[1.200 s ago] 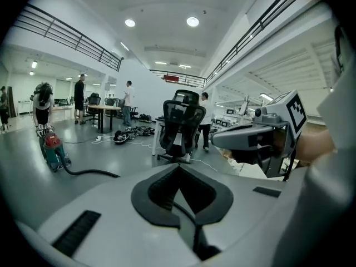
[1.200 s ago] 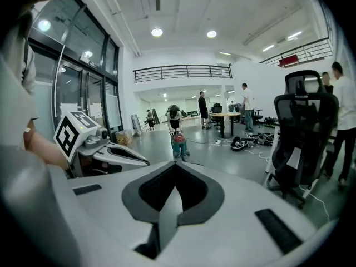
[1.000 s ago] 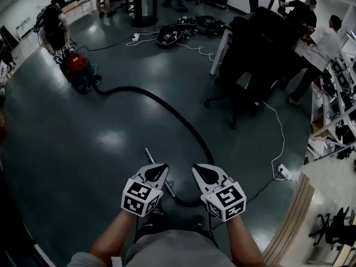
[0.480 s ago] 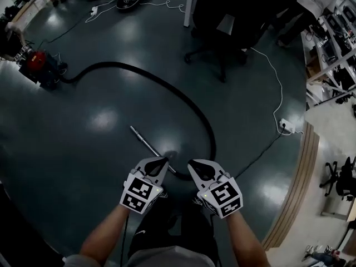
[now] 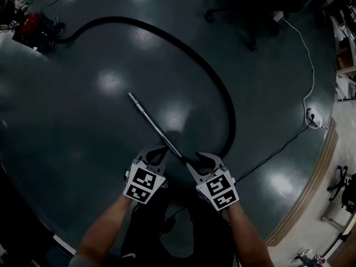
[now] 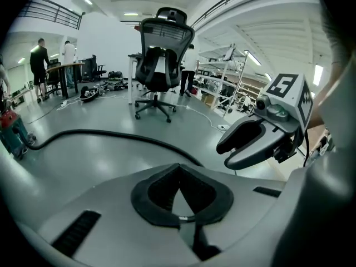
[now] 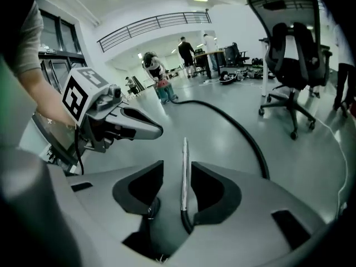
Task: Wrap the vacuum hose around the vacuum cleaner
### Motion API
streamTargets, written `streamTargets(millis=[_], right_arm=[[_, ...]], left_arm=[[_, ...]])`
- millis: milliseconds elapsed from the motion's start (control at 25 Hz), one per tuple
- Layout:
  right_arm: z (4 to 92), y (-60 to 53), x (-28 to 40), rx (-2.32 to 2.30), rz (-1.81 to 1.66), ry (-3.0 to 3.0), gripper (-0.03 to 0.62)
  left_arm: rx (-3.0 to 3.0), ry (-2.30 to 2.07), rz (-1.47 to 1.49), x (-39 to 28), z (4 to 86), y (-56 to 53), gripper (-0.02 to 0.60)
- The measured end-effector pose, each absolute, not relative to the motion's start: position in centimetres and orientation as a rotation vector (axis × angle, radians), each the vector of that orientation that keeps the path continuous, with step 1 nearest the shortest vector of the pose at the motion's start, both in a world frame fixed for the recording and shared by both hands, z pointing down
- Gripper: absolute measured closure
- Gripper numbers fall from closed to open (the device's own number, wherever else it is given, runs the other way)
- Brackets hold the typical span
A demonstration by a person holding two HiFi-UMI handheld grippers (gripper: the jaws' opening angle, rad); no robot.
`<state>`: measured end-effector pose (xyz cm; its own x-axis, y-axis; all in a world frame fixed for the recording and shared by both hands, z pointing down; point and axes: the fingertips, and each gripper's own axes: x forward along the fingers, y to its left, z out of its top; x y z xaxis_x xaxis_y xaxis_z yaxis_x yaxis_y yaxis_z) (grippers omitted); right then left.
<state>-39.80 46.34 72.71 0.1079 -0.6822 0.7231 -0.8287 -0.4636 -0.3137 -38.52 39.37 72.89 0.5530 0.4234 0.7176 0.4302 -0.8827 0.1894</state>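
Right gripper view, unlike head view, shows wand between just-opening jaws.

Dark glossy floor: black hose, metal wand, red vacuum cleaner.

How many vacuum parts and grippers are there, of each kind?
Vacuum cleaner: 1
Black hose: 1
Metal wand: 1
Grippers: 2 (left gripper shut; right gripper just opening, wand between its jaws)
Total: 5
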Motion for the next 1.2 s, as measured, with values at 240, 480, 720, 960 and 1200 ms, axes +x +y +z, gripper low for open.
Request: streamTargets(millis=[240, 480, 720, 960, 1200], right_arm=[[89.2, 44.7, -43.3, 2.008, 1.356, -1.588, 0.419], [102.5, 43.4, -46.4, 1.897, 1.368, -1.584, 0.419], [112.2, 44.3, -49.4, 1.772, 1.386, -1.562, 0.419], [117.2, 45.6, -51.9, 1.722, 1.445, -1.561, 0.419], [119.3, 46.4, -53.5, 1.633, 1.406, -1.552, 0.419]], left_arm=[[-2.669, -0.767, -1.399, -41.0, 88.1, 37.6, 0.575], [-2.597, -0.802, -1.467, -43.1, 99.4, 36.2, 0.575], [-2.487, -0.924, -1.486, -44.8, 106.8, 36.9, 0.575], [-2.421, -0.972, -1.546, -46.4, 112.7, 38.5, 0.575], [-2.379, -0.999, -1.589, -47.5, 114.5, 39.2, 0.575]])
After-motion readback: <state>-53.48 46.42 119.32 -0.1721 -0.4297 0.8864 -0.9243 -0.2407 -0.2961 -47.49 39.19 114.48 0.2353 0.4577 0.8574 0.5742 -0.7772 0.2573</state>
